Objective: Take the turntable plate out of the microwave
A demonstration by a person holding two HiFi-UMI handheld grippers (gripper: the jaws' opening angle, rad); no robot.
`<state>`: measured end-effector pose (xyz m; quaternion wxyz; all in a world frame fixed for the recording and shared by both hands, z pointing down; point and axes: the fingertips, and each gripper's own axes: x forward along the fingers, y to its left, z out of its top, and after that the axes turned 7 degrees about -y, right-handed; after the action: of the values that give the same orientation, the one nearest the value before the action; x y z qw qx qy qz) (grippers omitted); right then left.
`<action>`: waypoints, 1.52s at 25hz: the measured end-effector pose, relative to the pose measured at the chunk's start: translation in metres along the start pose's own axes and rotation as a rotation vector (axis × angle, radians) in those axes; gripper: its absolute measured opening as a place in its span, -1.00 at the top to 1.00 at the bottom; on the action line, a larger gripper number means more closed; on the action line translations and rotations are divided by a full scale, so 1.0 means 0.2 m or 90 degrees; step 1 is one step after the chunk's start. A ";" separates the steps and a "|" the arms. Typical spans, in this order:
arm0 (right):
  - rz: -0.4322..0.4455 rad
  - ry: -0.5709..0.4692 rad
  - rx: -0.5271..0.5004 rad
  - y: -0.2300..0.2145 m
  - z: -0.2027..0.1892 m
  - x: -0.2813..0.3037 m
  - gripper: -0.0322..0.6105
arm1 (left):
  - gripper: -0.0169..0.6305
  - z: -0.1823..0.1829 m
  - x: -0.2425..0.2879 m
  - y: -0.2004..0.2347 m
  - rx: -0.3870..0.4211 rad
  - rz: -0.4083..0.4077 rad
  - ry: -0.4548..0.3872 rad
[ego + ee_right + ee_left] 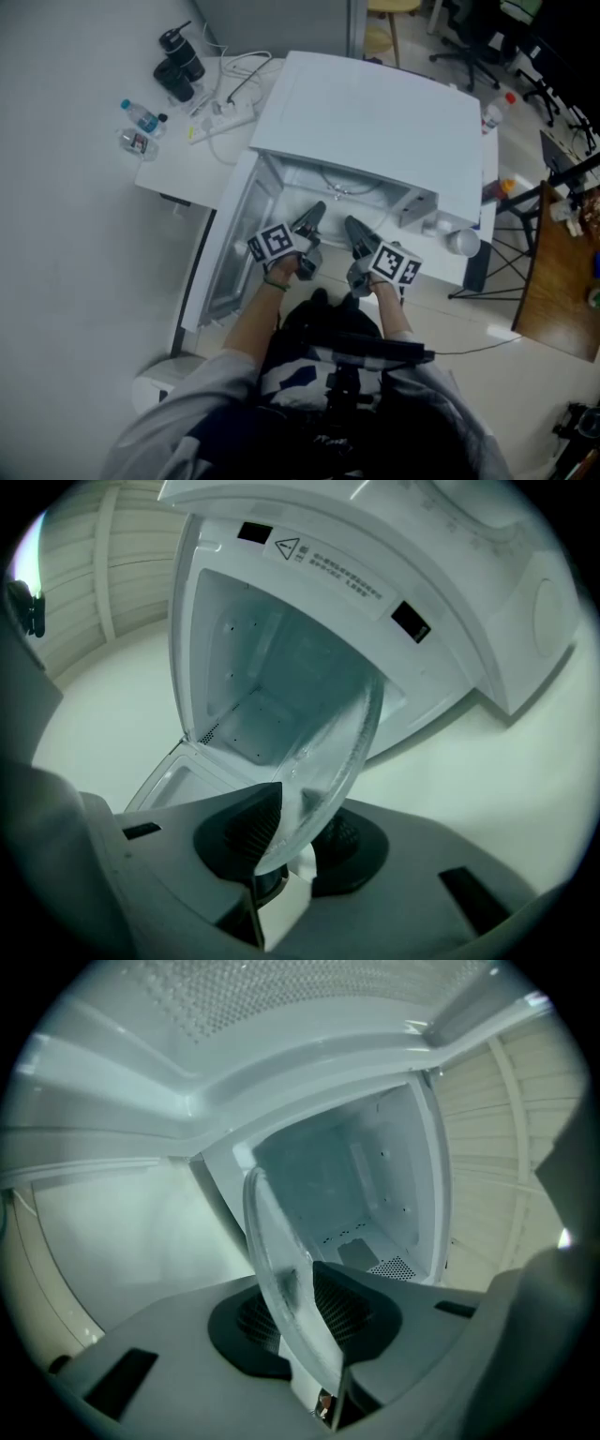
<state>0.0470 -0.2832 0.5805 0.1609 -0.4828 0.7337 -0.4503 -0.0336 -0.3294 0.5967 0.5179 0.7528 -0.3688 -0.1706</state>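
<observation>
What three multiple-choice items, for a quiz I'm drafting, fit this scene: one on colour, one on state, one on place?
1. The microwave is: A) black B) white C) red
2. Its door is: A) open B) shut C) missing
3. The turntable plate is: A) flat inside the microwave B) resting on the door C) clamped by both grippers

Answers: 1 B, its whole body shows white; 2 A, the door is swung aside and the inside is exposed; 3 C, the left gripper and the right gripper each pinch its glass rim.
</observation>
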 end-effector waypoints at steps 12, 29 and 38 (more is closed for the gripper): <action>0.020 0.011 -0.036 0.07 -0.08 -0.12 0.59 | 0.72 -0.06 -0.15 -0.07 0.031 -0.032 -0.037; 0.041 -0.049 -0.080 0.26 -0.16 -0.38 0.58 | 0.72 -0.14 -0.39 -0.29 0.068 -0.098 -0.035; 0.064 -0.033 -0.090 0.29 -0.18 -0.64 0.58 | 0.72 -0.33 -0.52 -0.44 0.071 -0.089 -0.067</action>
<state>0.0518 -0.1487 0.5269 0.1678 -0.4668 0.7824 -0.3764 -0.0285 -0.1937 0.5311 0.4421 0.7943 -0.3508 -0.2248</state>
